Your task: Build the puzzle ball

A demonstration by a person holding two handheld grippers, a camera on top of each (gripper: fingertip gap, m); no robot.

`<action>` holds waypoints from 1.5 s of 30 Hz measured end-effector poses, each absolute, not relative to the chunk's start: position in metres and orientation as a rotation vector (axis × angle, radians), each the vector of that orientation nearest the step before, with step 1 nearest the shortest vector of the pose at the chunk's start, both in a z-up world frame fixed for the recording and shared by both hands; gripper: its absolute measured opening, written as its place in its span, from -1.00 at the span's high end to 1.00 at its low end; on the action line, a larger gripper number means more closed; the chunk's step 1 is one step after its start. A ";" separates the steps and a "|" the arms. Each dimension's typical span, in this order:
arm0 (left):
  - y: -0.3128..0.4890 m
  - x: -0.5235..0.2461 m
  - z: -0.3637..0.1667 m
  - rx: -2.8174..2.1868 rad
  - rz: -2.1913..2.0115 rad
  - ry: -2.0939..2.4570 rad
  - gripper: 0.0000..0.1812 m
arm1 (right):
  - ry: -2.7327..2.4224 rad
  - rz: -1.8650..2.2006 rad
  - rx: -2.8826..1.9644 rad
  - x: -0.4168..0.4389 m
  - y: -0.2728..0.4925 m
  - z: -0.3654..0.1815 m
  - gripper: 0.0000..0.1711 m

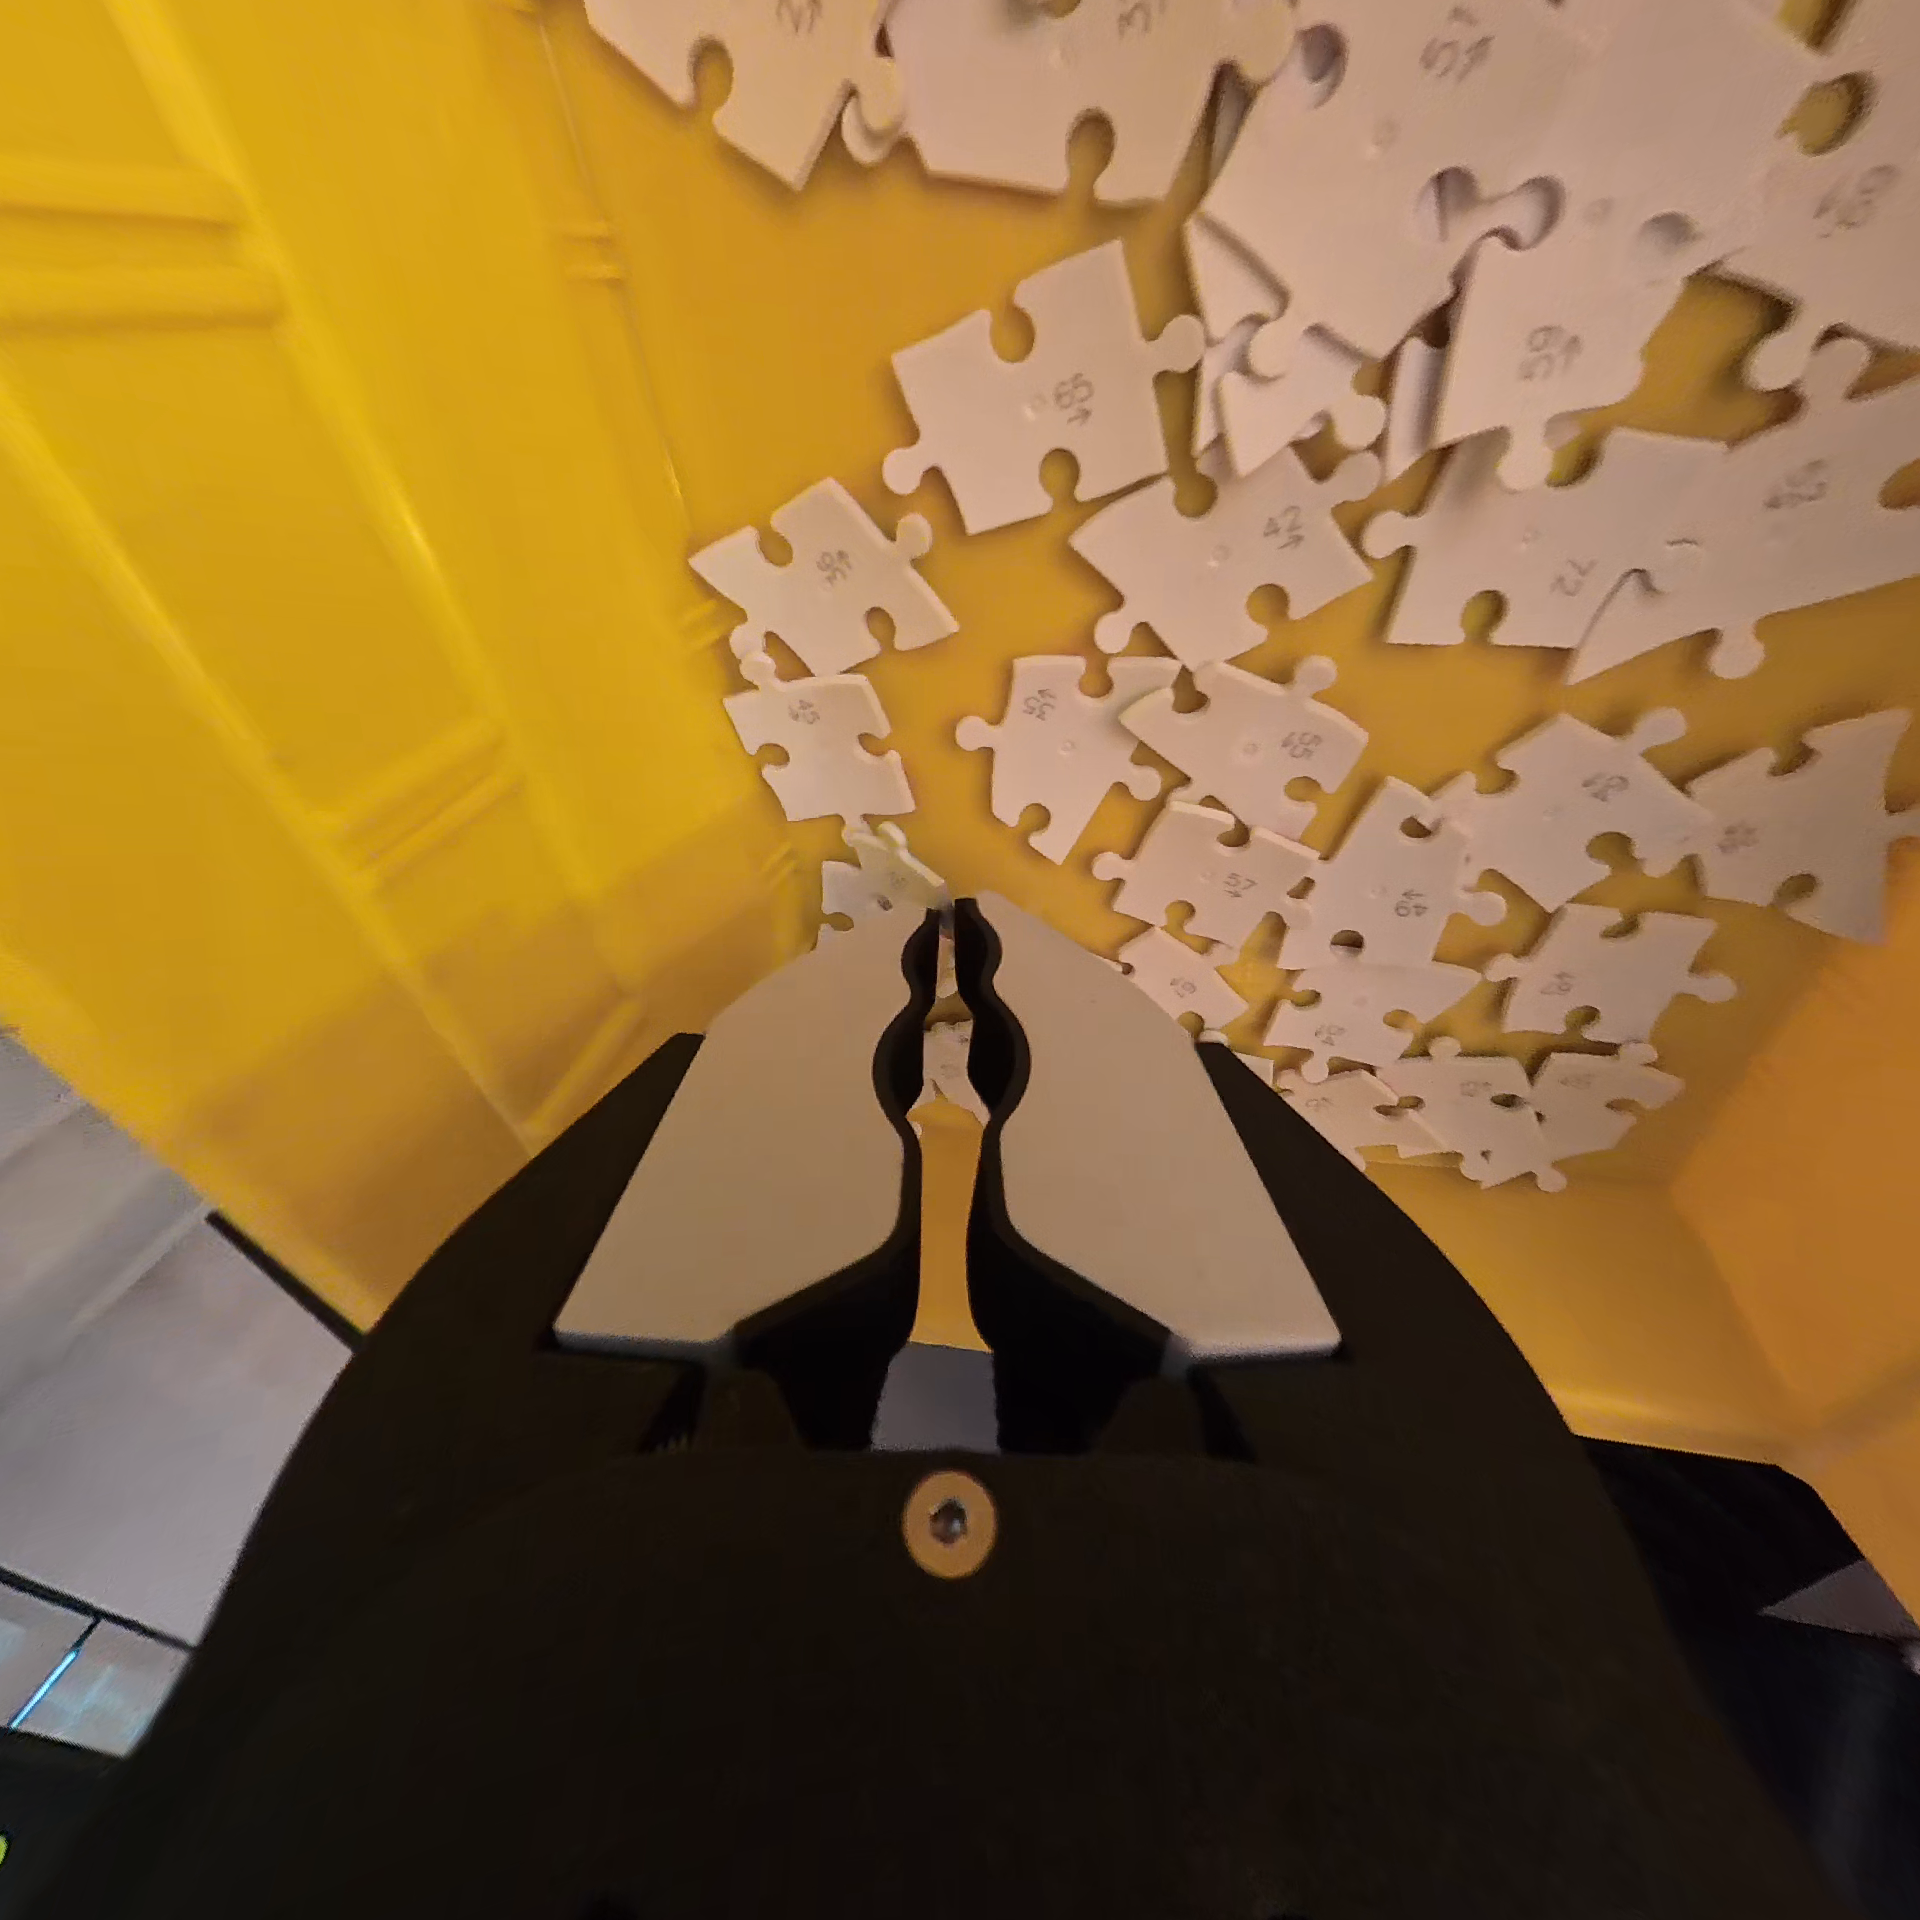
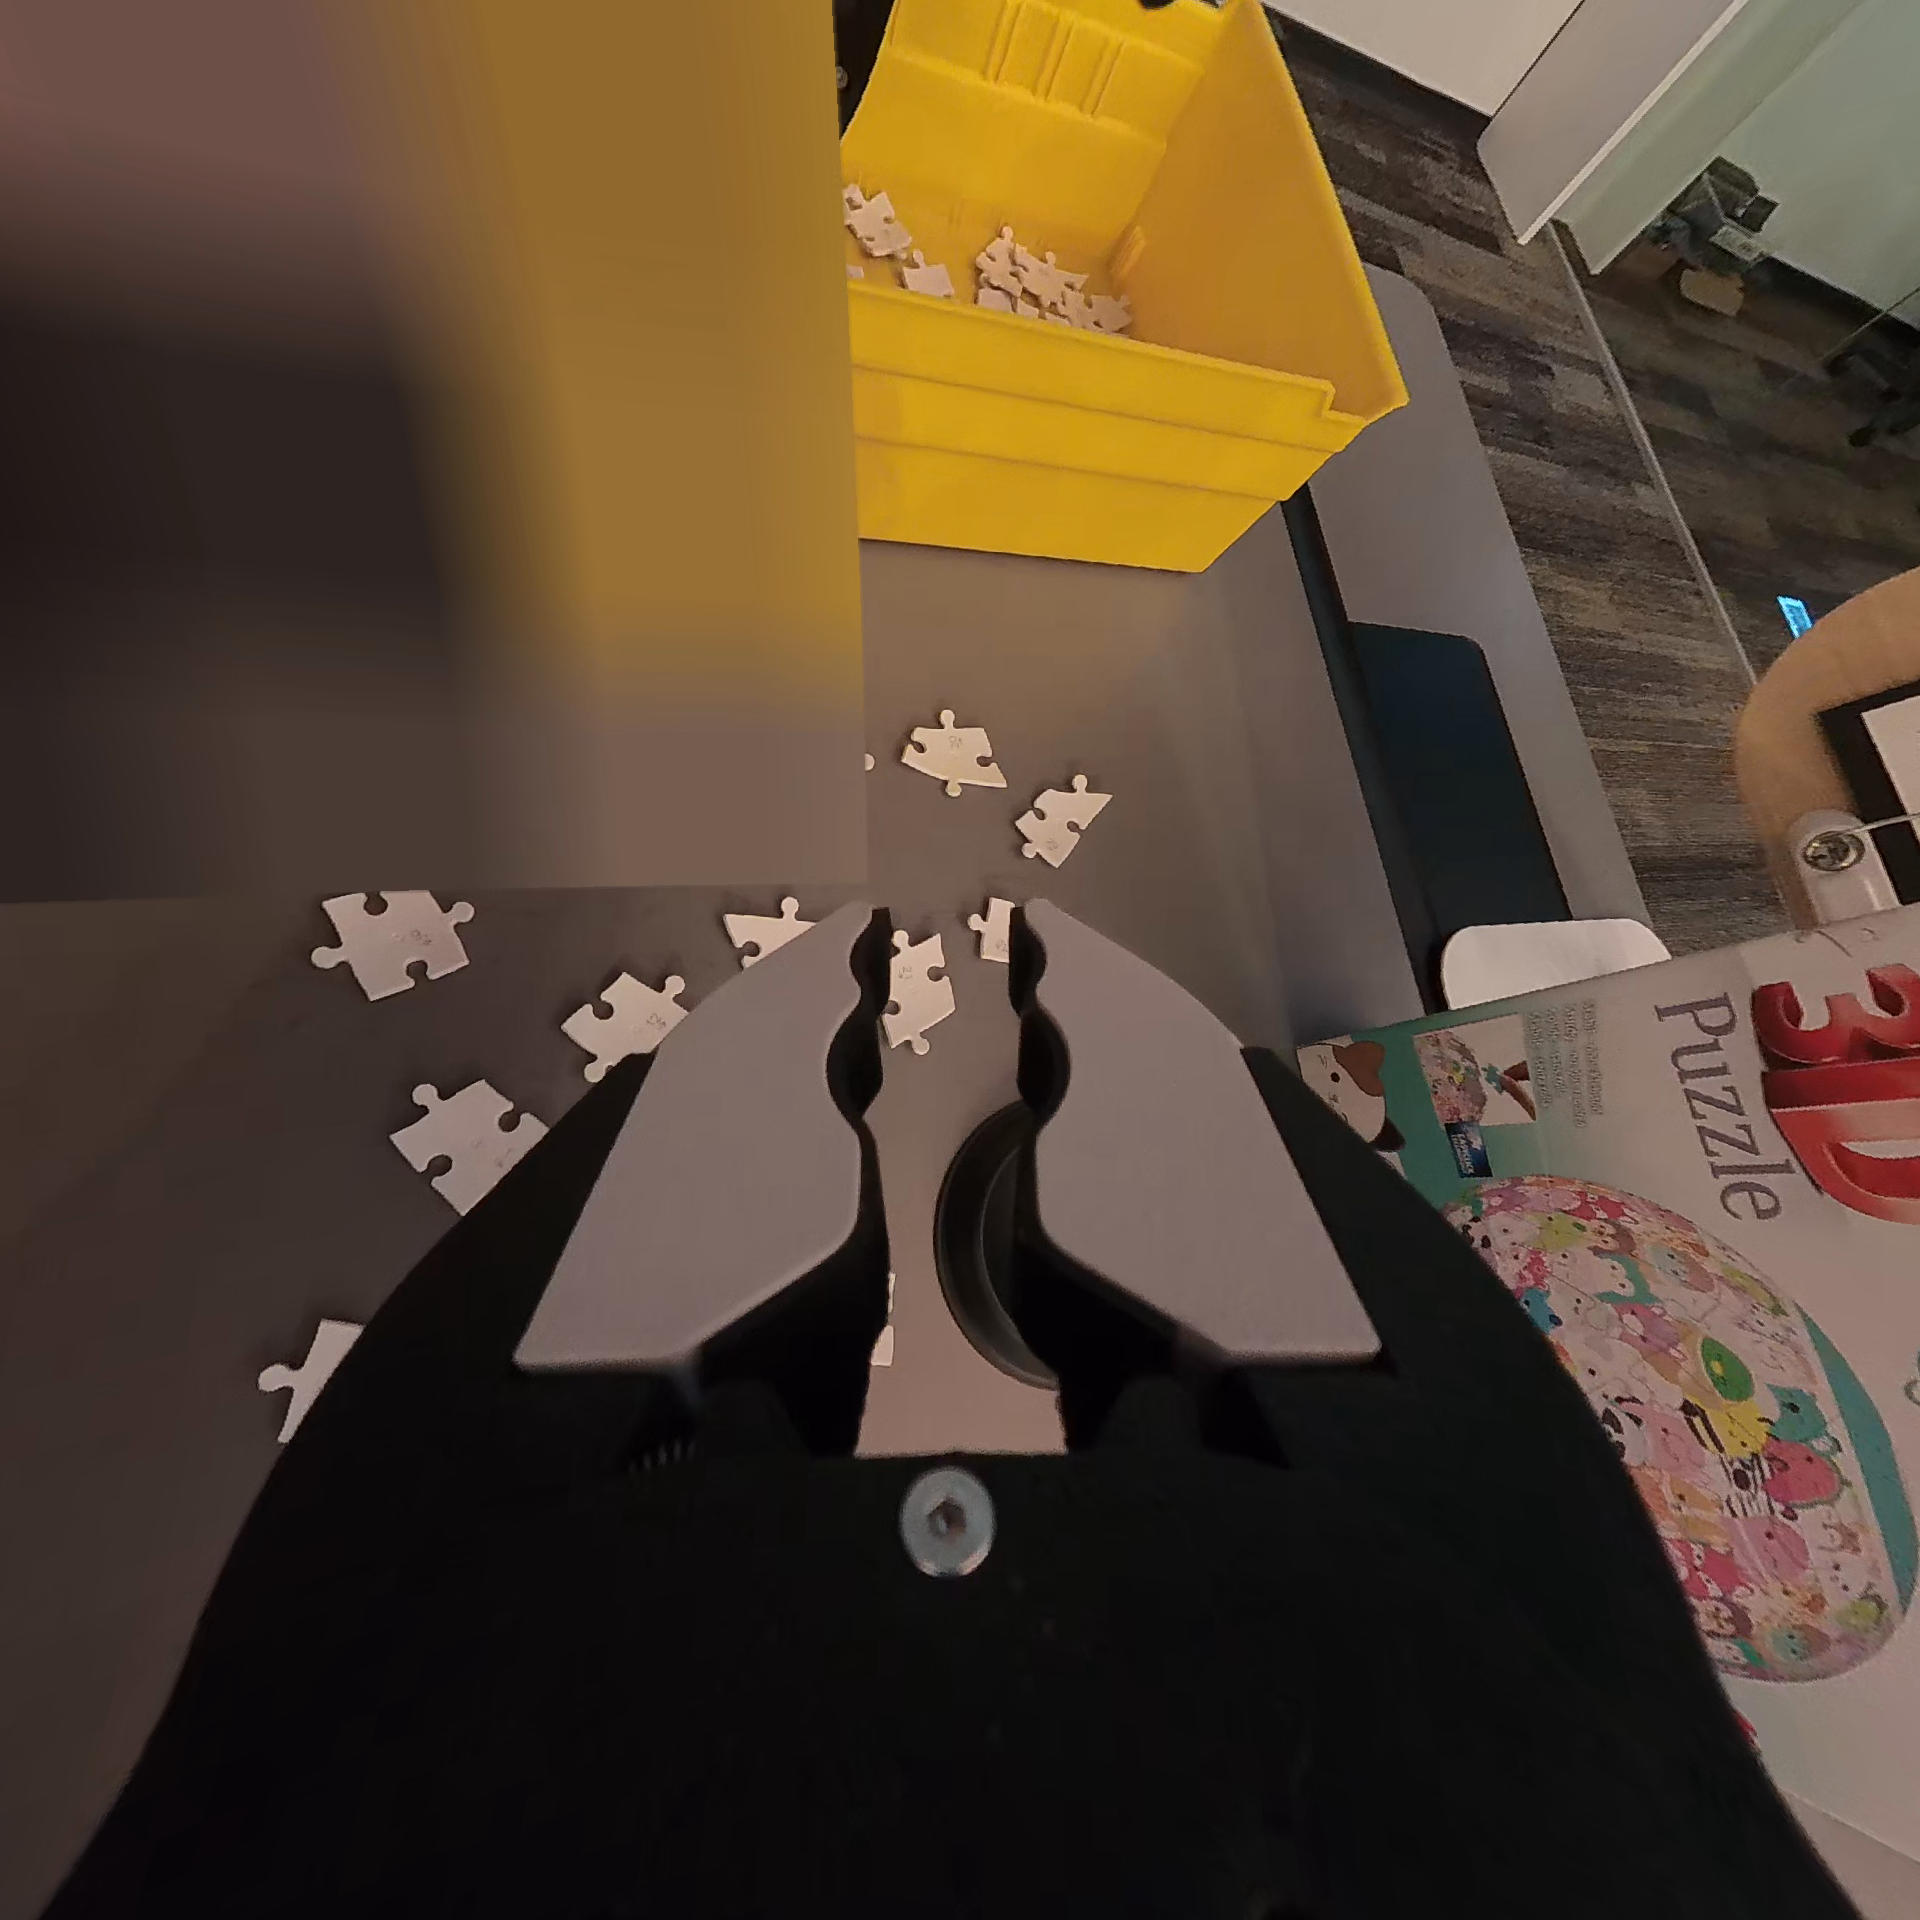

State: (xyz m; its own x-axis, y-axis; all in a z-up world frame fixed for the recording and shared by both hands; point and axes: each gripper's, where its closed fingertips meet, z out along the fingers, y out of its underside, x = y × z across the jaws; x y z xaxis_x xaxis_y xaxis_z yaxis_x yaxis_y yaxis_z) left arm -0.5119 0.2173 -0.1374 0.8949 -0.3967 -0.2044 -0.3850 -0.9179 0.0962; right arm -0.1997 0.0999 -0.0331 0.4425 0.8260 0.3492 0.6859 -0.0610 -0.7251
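Inside the yellow bin (image 1: 416, 727), my left gripper (image 1: 948, 912) pinches a thin, light puzzle piece (image 1: 896, 868) by its edge (stiff, slippery plastic); my right gripper (image 2: 948, 925) hangs part-open, empty, above the table (image 2: 1091, 644).

Bin (image 1: 364, 623) is solid bright yellow, walls and floor alike. Puzzle pieces (image 1: 1039, 426) in it lie white side up, each with small grey printed marks. Left gripper (image 1: 948, 914): matte black body, pale grey finger plates, black wavy inner edges, silver screw. Right gripper (image 2: 948, 925) has the same scheme.

Loose pieces (image 2: 395, 940) on the table are white too. Table (image 2: 1091, 644) is plain dark grey. Puzzle box (image 2: 1662, 1299): white and teal, red block lettering, grey text, and a ball picture crowded with pink, green and yellow cartoon figures. Floor (image 2: 1714, 343) is mottled grey-brown planks.
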 end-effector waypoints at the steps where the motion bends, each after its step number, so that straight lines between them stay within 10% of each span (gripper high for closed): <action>1: 0.218 -0.511 -0.135 3.014 -0.345 -0.630 0.98 | -1.297 0.193 -1.798 -0.200 0.100 -0.034 0.73; 45: 0.233 -0.501 -0.133 2.952 -0.528 -0.987 0.98 | -1.306 0.139 -1.823 -0.188 0.108 -0.048 0.75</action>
State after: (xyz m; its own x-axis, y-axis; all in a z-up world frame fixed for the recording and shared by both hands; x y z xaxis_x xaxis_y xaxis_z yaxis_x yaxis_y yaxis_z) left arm -0.5015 0.2334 -0.1330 0.7485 -0.5822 -0.3174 -0.5874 -0.8043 0.0902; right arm -0.1883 0.1079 -0.0479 0.4442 0.8153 0.3714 0.7185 -0.0766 -0.6913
